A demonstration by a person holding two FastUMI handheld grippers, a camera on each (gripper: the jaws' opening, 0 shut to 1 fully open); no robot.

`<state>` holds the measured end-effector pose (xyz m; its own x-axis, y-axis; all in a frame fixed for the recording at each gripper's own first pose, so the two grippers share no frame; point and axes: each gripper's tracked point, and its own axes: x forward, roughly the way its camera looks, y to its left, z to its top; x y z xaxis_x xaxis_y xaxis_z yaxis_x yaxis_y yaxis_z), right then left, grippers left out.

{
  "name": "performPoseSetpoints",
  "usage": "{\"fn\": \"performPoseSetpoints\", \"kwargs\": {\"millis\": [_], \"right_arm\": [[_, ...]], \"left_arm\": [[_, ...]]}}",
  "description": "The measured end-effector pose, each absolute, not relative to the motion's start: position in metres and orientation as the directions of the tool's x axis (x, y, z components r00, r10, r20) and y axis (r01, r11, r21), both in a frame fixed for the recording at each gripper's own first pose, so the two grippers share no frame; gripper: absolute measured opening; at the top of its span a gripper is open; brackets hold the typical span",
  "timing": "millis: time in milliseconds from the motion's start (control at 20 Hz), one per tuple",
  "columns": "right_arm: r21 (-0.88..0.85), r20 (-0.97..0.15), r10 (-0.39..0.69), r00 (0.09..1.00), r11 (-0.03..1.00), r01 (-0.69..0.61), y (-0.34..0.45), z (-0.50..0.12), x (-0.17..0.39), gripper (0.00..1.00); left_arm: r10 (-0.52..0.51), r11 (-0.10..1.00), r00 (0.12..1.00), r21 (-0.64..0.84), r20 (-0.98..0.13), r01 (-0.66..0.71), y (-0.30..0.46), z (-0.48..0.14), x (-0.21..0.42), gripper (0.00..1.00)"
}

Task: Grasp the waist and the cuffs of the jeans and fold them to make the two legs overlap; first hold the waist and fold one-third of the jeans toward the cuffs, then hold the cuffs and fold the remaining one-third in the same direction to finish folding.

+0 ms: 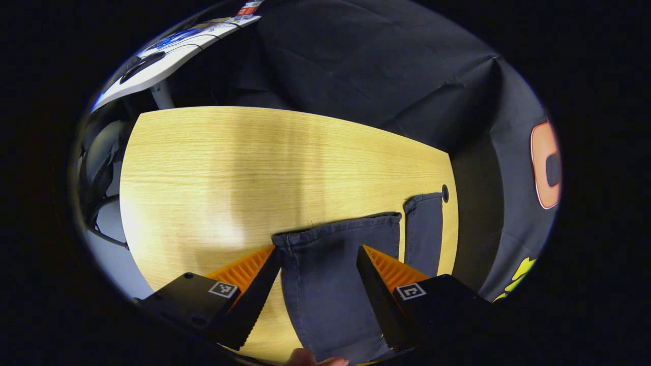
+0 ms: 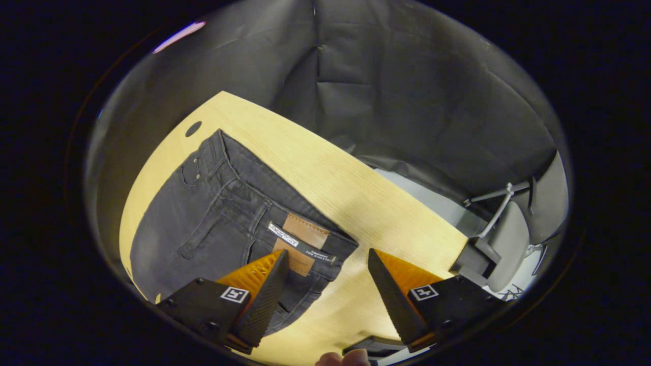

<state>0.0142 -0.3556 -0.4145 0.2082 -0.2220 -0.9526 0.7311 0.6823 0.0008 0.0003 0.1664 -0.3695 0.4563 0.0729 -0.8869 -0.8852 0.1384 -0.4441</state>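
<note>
Dark grey jeans lie flat on a light wooden table. In the left gripper view the two leg cuffs (image 1: 338,231) point away from me, the near leg wide, the far leg (image 1: 424,229) narrower beside it. My left gripper (image 1: 318,259) hovers open above the near cuff, its fingers standing either side of the leg. In the right gripper view the waist (image 2: 305,236) with a brown leather patch lies at the middle. My right gripper (image 2: 325,269) is open just over the waistband's near corner, nothing between its fingers.
The wooden table (image 1: 229,168) stretches bare beyond the cuffs, with a small dark cable hole (image 1: 445,193) near the far cuff. A white desk (image 1: 168,56) stands behind at the upper left. A grey office chair (image 2: 508,229) sits off the table's right end.
</note>
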Motion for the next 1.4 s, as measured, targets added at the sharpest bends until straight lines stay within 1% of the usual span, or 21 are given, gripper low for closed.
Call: {"fn": "performPoseSetpoints", "kwargs": {"millis": [100, 150, 200, 250, 300, 350, 400, 450, 500, 550, 600, 650, 700, 750, 800, 850, 950, 1000, 1100, 1250, 1400], "right_arm": [[-0.032, -0.949, -0.251, 0.192, 0.680, 0.732, -0.355, -0.416, 0.015, 0.99], [-0.037, -0.944, -0.267, 0.196, 0.673, 0.739, -0.355, -0.414, 0.016, 0.94], [-0.044, -0.943, -0.275, 0.189, 0.665, 0.746, -0.355, -0.414, 0.015, 1.00], [-0.048, -0.940, -0.284, 0.189, 0.660, 0.750, -0.354, -0.414, 0.016, 0.94], [-0.051, -0.937, -0.291, 0.193, 0.661, 0.748, -0.353, -0.415, 0.017, 0.94], [-0.044, -0.936, -0.287, 0.204, 0.669, 0.742, -0.352, -0.417, 0.021, 0.96], [-0.049, -0.936, -0.289, 0.201, 0.673, 0.738, -0.349, -0.417, 0.021, 0.85], [-0.046, -0.934, -0.289, 0.209, 0.678, 0.734, -0.351, -0.414, 0.028, 0.74], [-0.047, -0.935, -0.287, 0.207, 0.681, 0.730, -0.346, -0.417, 0.025, 0.65], [-0.040, -0.934, -0.286, 0.213, 0.677, 0.735, -0.346, -0.417, 0.028, 0.56], [-0.036, -0.934, -0.286, 0.214, 0.673, 0.739, -0.343, -0.417, 0.028, 0.51], [-0.007, -0.935, -0.266, 0.236, 0.677, 0.736, -0.340, -0.414, 0.033, 0.43], [-0.007, -0.938, -0.259, 0.229, 0.677, 0.736, -0.338, -0.417, 0.030, 0.34], [0.004, -0.939, -0.245, 0.240, 0.691, 0.722, -0.337, -0.416, 0.034, 0.24], [0.010, -0.946, -0.226, 0.233, 0.697, 0.717, -0.336, -0.415, 0.031, 0.28], [0.037, -0.951, -0.198, 0.240, 0.693, 0.720, -0.336, -0.413, 0.032, 0.20], [0.116, -0.959, -0.115, 0.258, 0.673, 0.731, -0.331, -0.408, 0.033, 0.10], [0.160, -0.956, -0.085, 0.281, 0.652, 0.741, -0.333, -0.401, 0.035, 0.09], [0.247, -0.943, -0.022, 0.331, 0.621, 0.744, -0.326, -0.387, 0.035, 0.03], [0.380, -0.910, 0.081, 0.408, 0.560, 0.736, -0.312, -0.349, 0.042, 0.03], [0.456, -0.884, 0.159, 0.440, 0.505, 0.733, -0.300, -0.320, 0.057, 0.02]], "left_arm": [[0.069, 0.142, 0.446, -0.434, -0.892, -0.890, 0.166, -0.371, 0.000, 0.95], [0.069, 0.142, 0.438, -0.426, -0.896, -0.894, 0.166, -0.373, 0.000, 0.95], [0.071, 0.139, 0.427, -0.415, -0.902, -0.899, 0.166, -0.375, -0.002, 0.92], [0.071, 0.131, 0.424, -0.412, -0.903, -0.901, 0.166, -0.376, -0.003, 1.00], [0.071, 0.128, 0.433, -0.422, -0.899, -0.898, 0.165, -0.376, 0.001, 0.80], [0.070, 0.131, 0.437, -0.426, -0.897, -0.895, 0.165, -0.377, 0.001, 0.77], [0.073, 0.136, 0.437, -0.425, -0.897, -0.895, 0.164, -0.378, 0.000, 0.75], [0.078, 0.131, 0.432, -0.421, -0.898, -0.898, 0.165, -0.380, -0.003, 0.67], [0.085, 0.118, 0.437, -0.427, -0.895, -0.897, 0.165, -0.382, -0.003, 0.55], [0.084, 0.106, 0.442, -0.433, -0.893, -0.895, 0.166, -0.383, -0.004, 0.48], [0.080, 0.101, 0.448, -0.440, -0.891, -0.892, 0.166, -0.384, -0.004, 0.43], [0.075, 0.101, 0.448, -0.440, -0.891, -0.892, 0.167, -0.385, -0.006, 0.33], [0.071, 0.104, 0.447, -0.439, -0.892, -0.892, 0.166, -0.384, -0.007, 0.24], [0.066, 0.109, 0.449, -0.441, -0.891, -0.891, 0.166, -0.385, -0.006, 0.21], [0.060, 0.114, 0.451, -0.443, -0.890, -0.889, 0.166, -0.384, -0.005, 0.15], [0.053, 0.116, 0.455, -0.447, -0.889, -0.887, 0.165, -0.385, -0.004, 0.13], [0.037, 0.119, 0.466, -0.459, -0.884, -0.880, 0.161, -0.382, -0.003, 0.08], [0.027, 0.112, 0.471, -0.465, -0.882, -0.878, 0.158, -0.378, -0.004, 0.06], [0.009, 0.091, 0.491, -0.488, -0.871, -0.868, 0.154, -0.363, -0.004, 0.06], [0.000, 0.081, 0.509, -0.507, -0.861, -0.858, 0.156, -0.333, -0.002, 0.05], [-0.023, 0.040, 0.548, -0.548, -0.836, -0.835, 0.155, -0.301, 0.016, 0.05]]}}
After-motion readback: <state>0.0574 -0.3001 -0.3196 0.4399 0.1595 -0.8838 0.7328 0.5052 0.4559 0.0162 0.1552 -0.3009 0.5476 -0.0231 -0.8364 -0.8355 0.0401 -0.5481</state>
